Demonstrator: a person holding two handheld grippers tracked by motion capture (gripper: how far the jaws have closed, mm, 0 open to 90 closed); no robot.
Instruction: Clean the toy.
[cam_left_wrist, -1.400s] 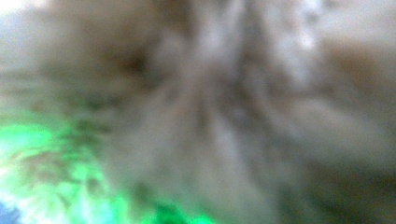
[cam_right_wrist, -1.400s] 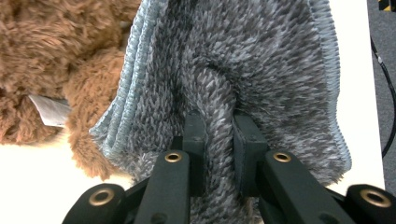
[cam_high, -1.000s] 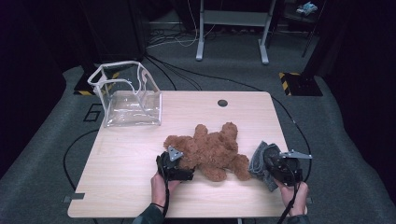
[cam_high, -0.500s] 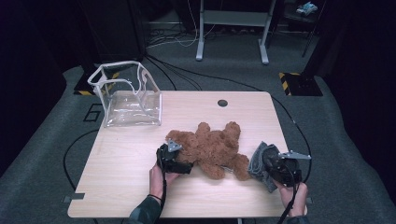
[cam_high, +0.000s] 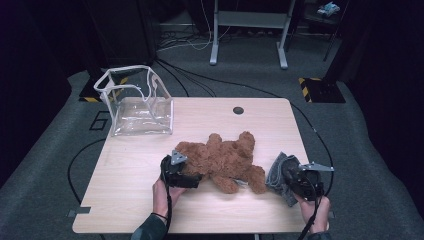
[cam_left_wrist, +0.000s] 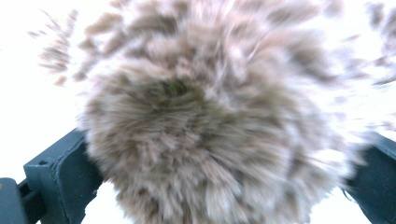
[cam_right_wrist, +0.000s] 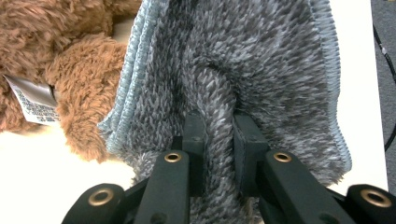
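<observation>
My worry starts with the right gripper (cam_right_wrist: 218, 128), nearest me at the counter's (cam_high: 130, 195) front right. Its fingers (cam_right_wrist: 194, 135) are nearly closed, pinching one raised fold of the grey microfibre cloth (cam_right_wrist: 261, 60). The pinch takes only a ridge of pile, so I judge that a quick lift could let the fold slide out, or drag the cloth's edge against the teddy bear's leg (cam_right_wrist: 84, 88) just beside it and snag the white sewn-in label (cam_right_wrist: 32, 105).

The left gripper (cam_high: 179, 172) sits at the front centre-left, against the brown teddy bear (cam_high: 220, 160), which lies sprawled across the middle of the counter. In the left gripper view its fingers (cam_left_wrist: 65, 172) stand wide apart with a plump furry limb (cam_left_wrist: 210, 116) filling the gap between them; both pads seem buried in the fur, so I read it as grasping that limb. The picture is smeared and overexposed, which makes me less sure how firm the hold is. Plush compresses, so the bear could swing, twist or slip free if raised by one limb.

Farther off, at the back left corner, stands the clear plastic pouch (cam_high: 135, 100), open at the top. Its soft walls could fold in or tip if the bear is pushed against the rim.
</observation>
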